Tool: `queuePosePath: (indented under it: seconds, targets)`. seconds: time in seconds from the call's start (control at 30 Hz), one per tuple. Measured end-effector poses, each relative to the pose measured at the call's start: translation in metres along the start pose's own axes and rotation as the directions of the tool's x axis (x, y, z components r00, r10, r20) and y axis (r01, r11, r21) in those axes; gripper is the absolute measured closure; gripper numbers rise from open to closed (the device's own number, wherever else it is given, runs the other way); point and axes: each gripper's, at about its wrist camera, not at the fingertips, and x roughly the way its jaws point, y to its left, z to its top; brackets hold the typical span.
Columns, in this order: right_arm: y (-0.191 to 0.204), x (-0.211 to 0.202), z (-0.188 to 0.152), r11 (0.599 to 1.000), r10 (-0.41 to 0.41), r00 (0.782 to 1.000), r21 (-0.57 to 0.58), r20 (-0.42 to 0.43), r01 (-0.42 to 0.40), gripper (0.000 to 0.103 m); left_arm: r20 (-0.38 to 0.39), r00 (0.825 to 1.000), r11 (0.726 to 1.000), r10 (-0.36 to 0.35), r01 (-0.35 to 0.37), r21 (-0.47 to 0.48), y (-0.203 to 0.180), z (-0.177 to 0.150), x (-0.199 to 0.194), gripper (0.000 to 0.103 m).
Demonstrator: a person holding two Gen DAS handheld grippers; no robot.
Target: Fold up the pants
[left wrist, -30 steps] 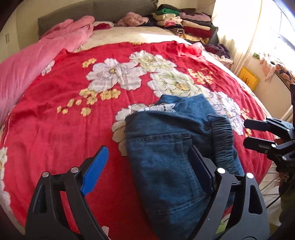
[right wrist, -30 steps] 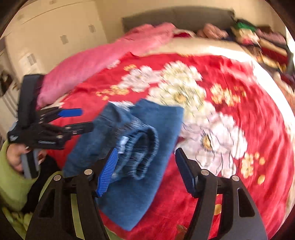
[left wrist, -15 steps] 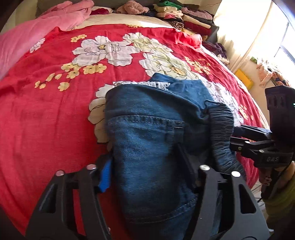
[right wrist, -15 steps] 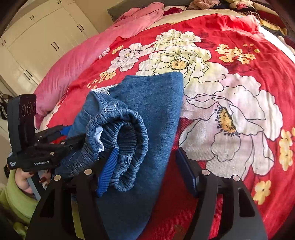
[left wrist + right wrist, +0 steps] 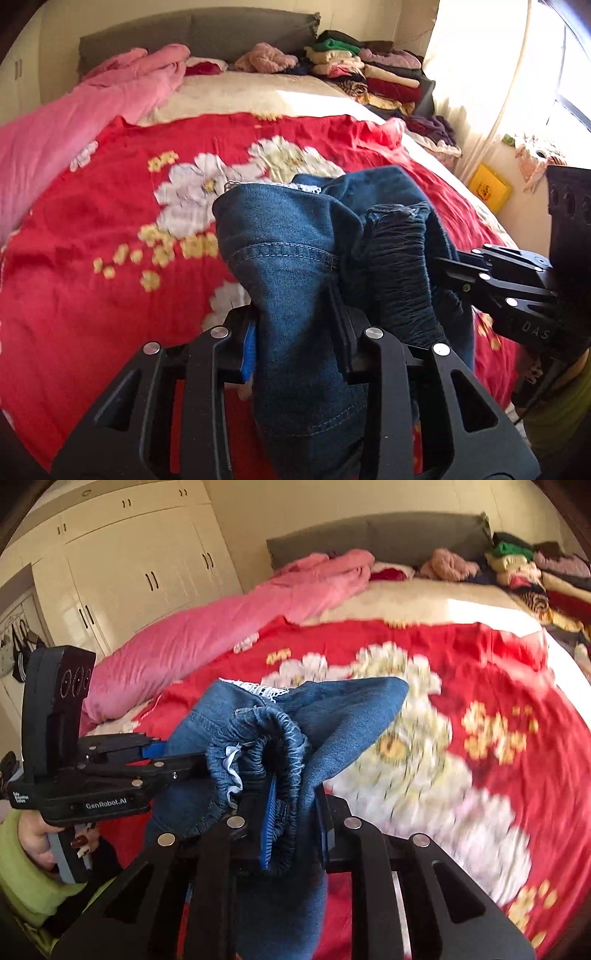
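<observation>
The folded blue denim pants (image 5: 295,258) hang bunched above the red flowered blanket (image 5: 110,258), lifted off it at the near end. My left gripper (image 5: 295,343) is closing its jaws on the pocket side, and the pads press the denim. My right gripper (image 5: 295,823) is closing on the gathered elastic waistband (image 5: 258,738), with the cloth pinched between its pads. In the left wrist view the right gripper (image 5: 443,264) comes in from the right into the waistband. The left gripper (image 5: 177,760) shows at the left of the right wrist view, in a hand with a green sleeve (image 5: 22,867).
A pink quilt (image 5: 74,122) lies along the bed's left side. Stacks of folded clothes (image 5: 369,74) sit at the headboard's right. White wardrobes (image 5: 129,565) stand beyond the bed's left. A curtain and window (image 5: 498,74) are at the right, with a yellow box (image 5: 489,188) on the floor.
Both grippers went from open around the pants to closed on them. The near end of the pants has risen off the blanket and bunched up.
</observation>
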Motion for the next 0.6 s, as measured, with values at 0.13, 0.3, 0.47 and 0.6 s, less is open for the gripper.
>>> queuePosePath:
  seconds: [0.13, 0.3, 0.47, 0.6]
  targets:
    - [-0.015, 0.022, 0.01, 0.999, -0.052, 0.998, 0.013, -0.031, 0.052, 0.085, -0.02, 0.999, 0.999, 0.041, -0.041, 0.0, 0.006, 0.009, 0.025, 0.077]
    - [-0.036, 0.048, -0.004, 0.975, -0.207, 0.968, 0.048, -0.145, 0.215, 0.07, -0.083, 0.993, 0.997, 0.08, -0.081, -0.013, 0.013, -0.001, 0.051, 0.069]
    - [-0.049, 0.048, -0.017, 0.96, -0.25, 0.956, 0.085, -0.155, 0.265, 0.048, -0.084, 0.992, 0.996, 0.09, -0.092, -0.02, 0.017, -0.006, 0.051, 0.055]
    - [-0.044, 0.038, -0.017, 0.959, -0.26, 0.957, 0.081, -0.128, 0.271, 0.041, -0.082, 0.992, 0.995, 0.091, -0.094, -0.028, 0.017, -0.006, 0.046, 0.049]
